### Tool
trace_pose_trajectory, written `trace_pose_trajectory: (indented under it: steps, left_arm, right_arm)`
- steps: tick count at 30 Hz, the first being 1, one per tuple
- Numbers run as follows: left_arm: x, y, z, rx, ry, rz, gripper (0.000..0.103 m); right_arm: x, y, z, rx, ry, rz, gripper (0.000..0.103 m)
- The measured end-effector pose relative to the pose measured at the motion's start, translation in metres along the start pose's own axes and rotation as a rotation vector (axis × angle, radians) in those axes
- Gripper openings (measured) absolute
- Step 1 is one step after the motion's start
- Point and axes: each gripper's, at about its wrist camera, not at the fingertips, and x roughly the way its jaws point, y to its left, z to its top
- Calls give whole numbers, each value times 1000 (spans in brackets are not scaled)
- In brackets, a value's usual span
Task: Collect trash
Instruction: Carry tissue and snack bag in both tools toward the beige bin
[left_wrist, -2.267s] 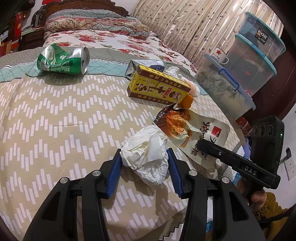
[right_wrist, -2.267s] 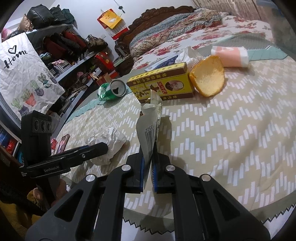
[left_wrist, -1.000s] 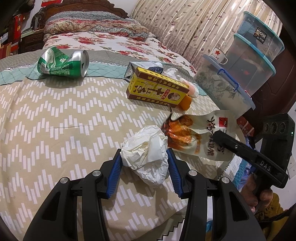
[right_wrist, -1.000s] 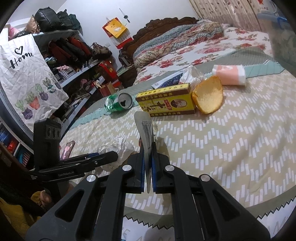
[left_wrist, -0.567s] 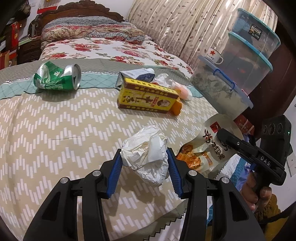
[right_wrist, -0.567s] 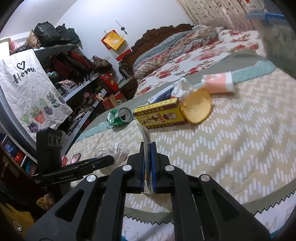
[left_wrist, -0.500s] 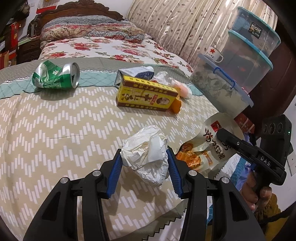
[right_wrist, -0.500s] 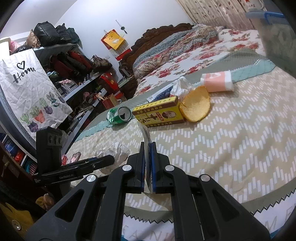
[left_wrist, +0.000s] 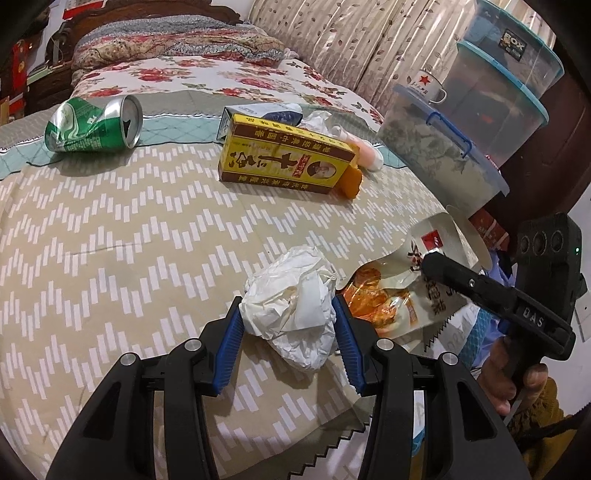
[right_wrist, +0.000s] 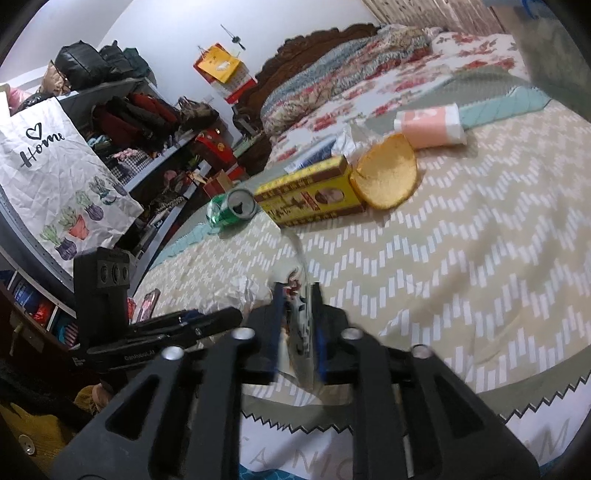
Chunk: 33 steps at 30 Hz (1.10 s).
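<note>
Gripping a crumpled white tissue wad (left_wrist: 291, 295) between its blue pads, the left gripper (left_wrist: 290, 338) was seen, in the left wrist view, held over the near edge of the zigzag-patterned bedspread (left_wrist: 129, 240); just to its right the snack pouch (left_wrist: 399, 295) hung at the tip of the right gripper (left_wrist: 430, 260), past the bed's edge. Farther back a crushed green can (left_wrist: 92, 125) and a yellow carton (left_wrist: 288, 162) were left uncollected. In the right wrist view, blurred, the right gripper (right_wrist: 298, 328) was shown with its jaws opening, the pouch (right_wrist: 297, 325) loose between them and not pressed. The step in hand was judged to be the dropping of the pouch off the bedside; no bin could be seen. Next, release of the tissue there, then a reach back for the can, was thought to be called for.
</note>
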Motion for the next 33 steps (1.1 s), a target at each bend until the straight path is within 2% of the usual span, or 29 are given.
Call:
trace_pose_trajectory:
  steps: [1, 2, 3, 6, 8, 9, 12, 15, 18, 20, 21, 23, 24, 27, 29, 31, 33]
  left_arm:
    - [0, 1, 0, 1, 1, -1, 45]
    - [0, 1, 0, 1, 0, -1, 45]
    - [0, 1, 0, 1, 1, -1, 45]
    - [1, 1, 0, 3, 0, -2, 45]
    - [0, 1, 0, 3, 1, -2, 45]
    - [0, 0, 0, 6, 1, -3, 45]
    - [-2, -8, 8, 25, -2, -5, 44]
    - [-2, -23, 23, 60, -1, -26, 44]
    - [7, -55, 45, 131, 9, -48, 44]
    - [17, -84, 60, 184, 27, -85, 44]
    - [25, -105, 70, 223, 41, -109, 44]
    - [42, -146, 85, 298, 68, -151, 44]
    - [53, -172, 93, 340, 87, -181, 44]
    - [93, -250, 113, 454, 129, -256, 45]
    - [131, -304, 126, 510, 157, -294, 45]
    - [163, -338, 129, 524, 185, -307, 48]
    - [202, -369, 137, 496, 215, -339, 48]
  right_arm:
    - [1, -1, -1, 7, 6, 1, 52]
    - [1, -1, -3, 9, 1, 3, 59]
    - [2, 0, -3, 2, 2, 3, 59]
    - [12, 1, -6, -17, 55, -8, 55]
    - [26, -1, -11, -7, 124, 10, 30]
    - [29, 0, -13, -7, 138, 10, 21]
    - [20, 2, -11, -22, 89, 10, 17]
    - [-2, -7, -3, -15, 0, -38, 17]
    - [-33, -28, 5, 16, -88, -94, 17]
    - [-60, -44, 9, 39, -151, -142, 17]
    - [-84, -61, 12, 57, -208, -194, 17]
    - [-113, -78, 16, 70, -264, -261, 17]
    - [-143, -97, 17, 91, -317, -335, 17]
    - [-198, -135, 19, 154, -395, -479, 17]
    - [-228, -163, 23, 188, -424, -549, 17]
    - [-251, -197, 30, 222, -424, -651, 17]
    - [-262, -226, 36, 256, -403, -662, 20]
